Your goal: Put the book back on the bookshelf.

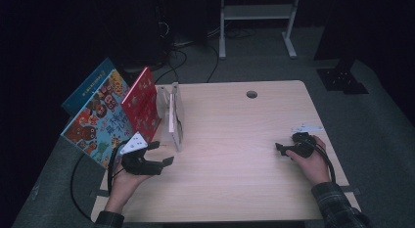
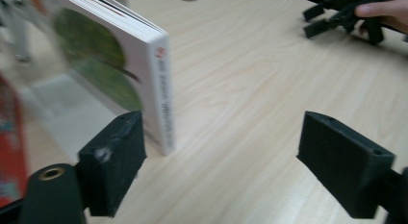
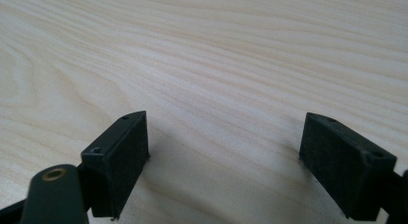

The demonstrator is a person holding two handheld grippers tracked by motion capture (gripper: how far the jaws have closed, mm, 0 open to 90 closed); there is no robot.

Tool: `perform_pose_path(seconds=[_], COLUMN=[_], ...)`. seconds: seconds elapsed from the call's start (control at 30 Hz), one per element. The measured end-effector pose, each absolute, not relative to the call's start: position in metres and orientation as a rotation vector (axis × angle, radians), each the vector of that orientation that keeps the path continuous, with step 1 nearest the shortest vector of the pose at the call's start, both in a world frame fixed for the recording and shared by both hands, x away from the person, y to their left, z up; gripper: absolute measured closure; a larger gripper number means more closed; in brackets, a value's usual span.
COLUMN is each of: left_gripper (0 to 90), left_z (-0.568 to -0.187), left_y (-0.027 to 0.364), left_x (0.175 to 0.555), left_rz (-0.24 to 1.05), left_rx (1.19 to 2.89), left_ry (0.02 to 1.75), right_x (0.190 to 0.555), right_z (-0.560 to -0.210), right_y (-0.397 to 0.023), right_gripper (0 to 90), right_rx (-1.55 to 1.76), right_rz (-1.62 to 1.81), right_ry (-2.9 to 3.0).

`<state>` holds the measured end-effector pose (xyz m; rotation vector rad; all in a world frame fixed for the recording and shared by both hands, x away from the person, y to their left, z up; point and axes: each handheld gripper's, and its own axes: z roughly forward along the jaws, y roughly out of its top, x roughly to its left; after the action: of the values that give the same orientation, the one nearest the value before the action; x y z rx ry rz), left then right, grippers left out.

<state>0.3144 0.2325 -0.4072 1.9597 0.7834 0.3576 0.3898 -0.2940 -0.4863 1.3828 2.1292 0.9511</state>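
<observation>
While the left gripper (image 2: 221,152) stands with its jaws wide and nothing between them, the white book (image 2: 161,96) stands upright on its lower edge just beyond the nearer jaw, at the right end of the row of books, against a clear bookend (image 1: 163,103); a nudge from that jaw could tip it flat onto the table (image 1: 235,140), for the grip is off it; the red book (image 1: 142,104) and the owl-covered book (image 1: 95,118), left of the white book, lean outward and might slide if it shifts; well to its right, the right gripper (image 3: 223,152) rests low over bare wood, jaws likewise wide and empty.
</observation>
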Motion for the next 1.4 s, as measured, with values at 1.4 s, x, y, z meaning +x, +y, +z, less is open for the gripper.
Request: perform_pose_path(seconds=[1.4], left_gripper=[0.0], left_z=[-0.475], left_y=[0.185], left_x=[0.328], left_rz=[0.292], left_rx=[2.375], left_ry=[0.779], right_x=[0.39], right_z=[-0.486], right_y=[-0.294], right_gripper=[16.2], right_rx=[1.383], right_rz=[0.951], right_ry=[2.129])
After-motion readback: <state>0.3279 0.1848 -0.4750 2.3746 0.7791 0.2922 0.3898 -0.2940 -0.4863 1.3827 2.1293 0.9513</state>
